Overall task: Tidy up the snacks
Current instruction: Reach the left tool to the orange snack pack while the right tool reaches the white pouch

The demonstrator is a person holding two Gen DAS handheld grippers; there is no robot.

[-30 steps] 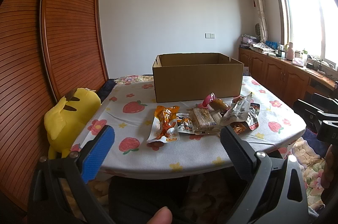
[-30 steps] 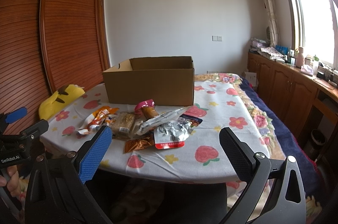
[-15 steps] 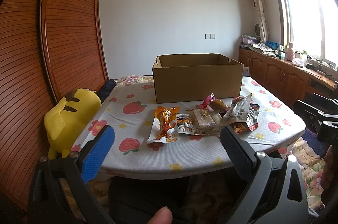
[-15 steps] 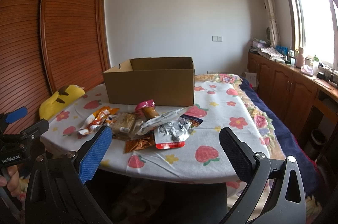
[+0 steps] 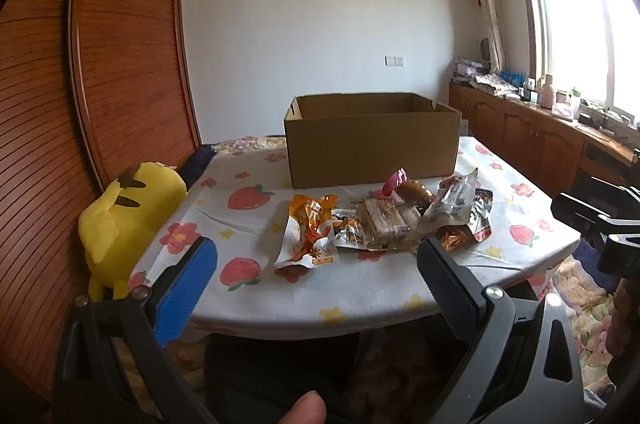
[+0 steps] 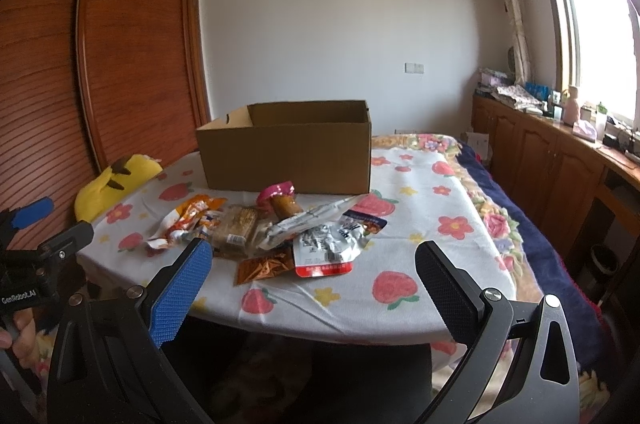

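Observation:
A heap of snack packets lies near the front edge of a table with a strawberry-print cloth: an orange pouch, a brown wrapped bar, a pink-topped snack, a silver packet and a small copper-coloured sachet. Behind them stands an open cardboard box. My left gripper is open, in front of the table's edge, with nothing between its fingers. My right gripper is open too, short of the packets.
A yellow plush toy sits at the table's left side by a wooden slatted wardrobe. Wooden cabinets with clutter run under the window on the right. A bed with a dark floral cover lies right of the table.

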